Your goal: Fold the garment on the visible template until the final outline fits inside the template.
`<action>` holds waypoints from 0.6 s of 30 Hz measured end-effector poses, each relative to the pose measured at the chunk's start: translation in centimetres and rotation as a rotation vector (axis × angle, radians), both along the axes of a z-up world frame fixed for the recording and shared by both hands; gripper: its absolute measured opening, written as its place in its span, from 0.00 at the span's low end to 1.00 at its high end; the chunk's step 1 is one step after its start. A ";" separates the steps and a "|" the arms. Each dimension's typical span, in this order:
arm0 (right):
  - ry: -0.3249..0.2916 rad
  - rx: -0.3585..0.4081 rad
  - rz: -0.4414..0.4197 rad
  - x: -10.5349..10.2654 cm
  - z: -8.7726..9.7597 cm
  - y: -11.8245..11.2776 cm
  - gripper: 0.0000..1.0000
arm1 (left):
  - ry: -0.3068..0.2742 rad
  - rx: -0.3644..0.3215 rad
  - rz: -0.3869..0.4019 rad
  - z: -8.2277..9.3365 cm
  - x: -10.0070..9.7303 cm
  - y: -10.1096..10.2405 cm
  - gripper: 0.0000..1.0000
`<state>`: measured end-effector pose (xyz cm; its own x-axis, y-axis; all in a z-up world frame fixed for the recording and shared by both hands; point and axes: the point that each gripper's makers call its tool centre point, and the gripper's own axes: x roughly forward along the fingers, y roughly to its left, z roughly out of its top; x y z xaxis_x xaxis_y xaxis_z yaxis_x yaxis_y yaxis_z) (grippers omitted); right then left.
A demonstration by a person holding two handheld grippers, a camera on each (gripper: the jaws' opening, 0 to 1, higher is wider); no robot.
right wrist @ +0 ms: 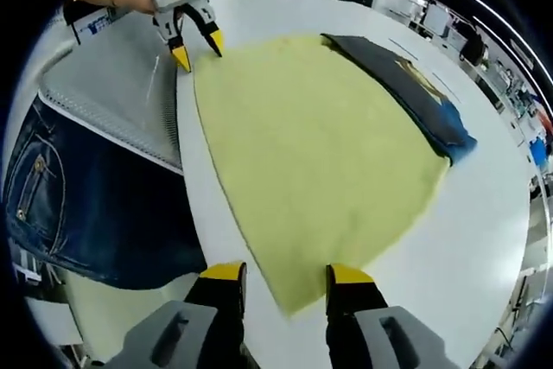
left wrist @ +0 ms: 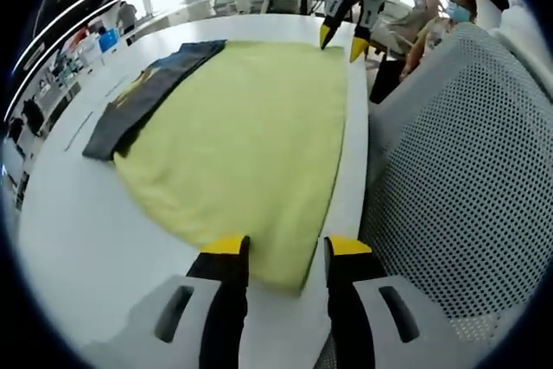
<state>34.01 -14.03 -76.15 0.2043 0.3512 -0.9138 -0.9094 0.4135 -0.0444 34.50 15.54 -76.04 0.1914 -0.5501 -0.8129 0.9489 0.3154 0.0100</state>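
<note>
A soft, matte yellow garment [left wrist: 246, 140] lies flat on a smooth white table [left wrist: 78, 239], one corner pointing between the spread, yellow-tipped fingers of the left gripper [left wrist: 286, 246], which hold nothing. The right gripper [right wrist: 286, 274] straddles the opposite corner, fingers equally apart and empty. Beyond the yellow cloth, a dark folded garment [right wrist: 406, 84] lies partly underneath. A perforated grey chair back [left wrist: 467, 187] stands beside the table.
</note>
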 end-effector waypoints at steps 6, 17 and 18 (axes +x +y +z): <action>0.011 0.003 -0.012 0.6 0.0 0.0 0.26 | -0.006 0.001 -0.037 0.0 -0.1 -0.2 0.28; 0.033 -0.006 -0.007 1.5 0.0 -0.4 0.07 | -0.007 0.037 -0.082 0.0 0.5 0.1 0.07; 0.033 -0.006 -0.007 1.5 0.0 -0.4 0.06 | -0.011 0.039 -0.079 0.0 0.7 0.1 0.05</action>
<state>35.53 -14.45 -76.18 0.1759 0.3442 -0.9223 -0.9077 0.4194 -0.0166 35.16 15.68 -76.02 0.1570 -0.5317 -0.8322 0.9707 0.2383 0.0309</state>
